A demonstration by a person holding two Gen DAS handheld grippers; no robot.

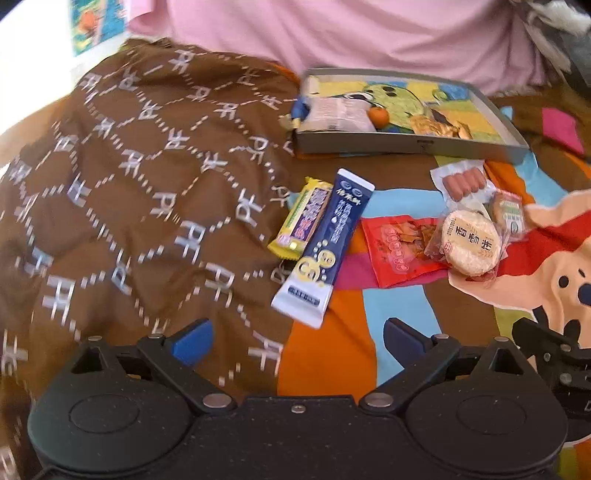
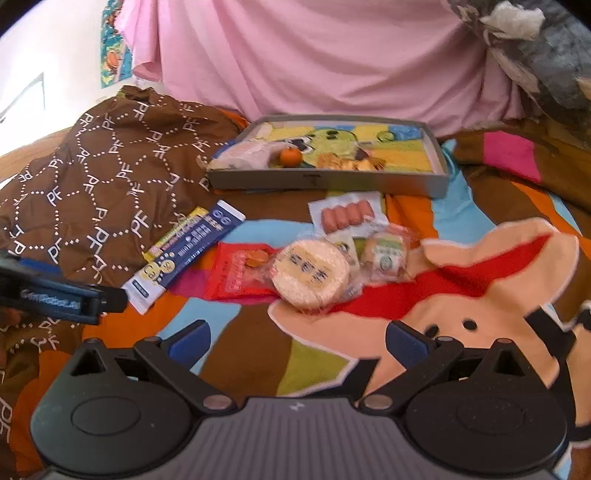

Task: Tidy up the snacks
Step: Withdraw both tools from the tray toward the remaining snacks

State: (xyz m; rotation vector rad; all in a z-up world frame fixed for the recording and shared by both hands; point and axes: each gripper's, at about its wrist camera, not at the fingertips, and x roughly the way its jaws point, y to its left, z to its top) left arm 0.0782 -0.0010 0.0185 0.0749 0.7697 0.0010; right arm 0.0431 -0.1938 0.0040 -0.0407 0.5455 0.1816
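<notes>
Snacks lie loose on a colourful cartoon bedspread: a navy and white stick packet [image 1: 324,243] [image 2: 184,254] partly over a yellow bar [image 1: 303,218] [image 2: 177,230], a red packet [image 1: 397,251] [image 2: 236,275], a round rice cracker [image 1: 471,247] [image 2: 312,275], a sausage pack [image 1: 463,181] [image 2: 345,214] and a small biscuit pack [image 1: 511,214] [image 2: 386,256]. A grey tray [image 1: 406,146] [image 2: 325,181] behind them holds a white packet, a small orange and a golden snack. My left gripper [image 1: 297,339] is open just short of the navy packet. My right gripper [image 2: 297,341] is open, nearer than the cracker.
A brown patterned cloth [image 1: 140,192] [image 2: 103,188] is heaped on the left. Pink fabric [image 1: 351,33] [image 2: 314,59] hangs behind the tray. The left gripper's body [image 2: 55,295] pokes into the right wrist view at the left edge; the right gripper's edge [image 1: 557,354] shows in the left wrist view.
</notes>
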